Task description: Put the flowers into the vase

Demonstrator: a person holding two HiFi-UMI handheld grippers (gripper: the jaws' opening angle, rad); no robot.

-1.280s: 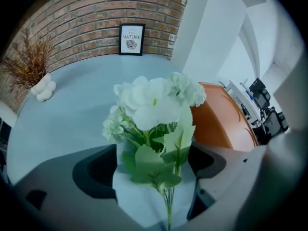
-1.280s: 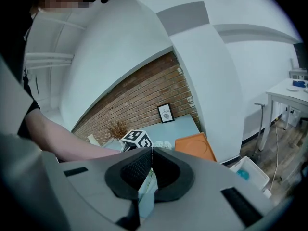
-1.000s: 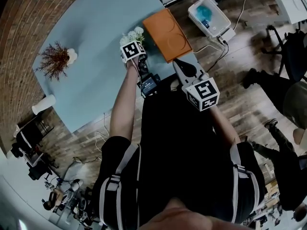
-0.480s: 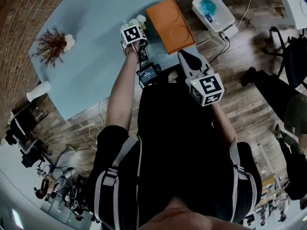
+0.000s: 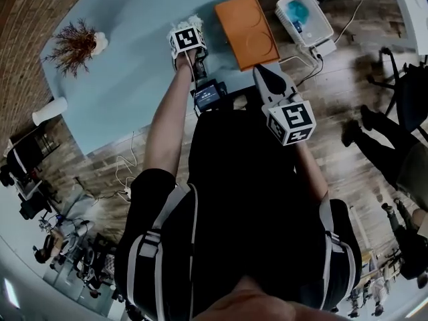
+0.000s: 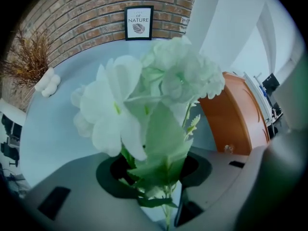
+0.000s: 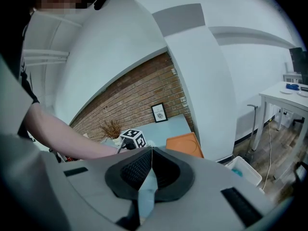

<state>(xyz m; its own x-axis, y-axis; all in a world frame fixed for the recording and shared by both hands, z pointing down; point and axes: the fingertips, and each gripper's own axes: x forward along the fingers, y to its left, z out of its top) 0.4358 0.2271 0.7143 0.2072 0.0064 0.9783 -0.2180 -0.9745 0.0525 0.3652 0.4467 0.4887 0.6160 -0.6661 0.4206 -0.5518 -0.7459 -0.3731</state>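
Here, we see the left gripper (image 6: 161, 179) pointing steeply down at a pale blue table (image 5: 134, 65). Its jaws have just been closing, and they now pinch the green stems of a bunch of white flowers (image 6: 144, 95). Leaves fill the gap between the black pads (image 6: 107, 176). The blooms rise in front of the left gripper view and cover much of it. From the head view, we make out only a few white petals past this gripper's marker cube (image 5: 186, 39), over the table. We cannot tell whether the stems touch the tabletop.

Just beside the flowers, to the right, an orange tray (image 5: 247, 32) lies on the table. Well apart to the left, near the far edge, a small white vase (image 5: 100, 42) stands with dried brown twigs (image 5: 72, 40) in it. A white cup (image 5: 49, 111) sits at the table's left corner. Behind the table is a brick wall (image 6: 86, 13), and a framed picture (image 6: 138, 22) leans against it.

The right gripper (image 7: 151, 150) hangs off the table's near edge, in front of the person's dark shirt. Its jaws are pressed together at the tips with nothing between them. A small screen (image 5: 207, 95) sits on the table's edge between the two arms. On the wooden floor to the right there is a clear plastic box (image 5: 304, 19) with something blue inside.
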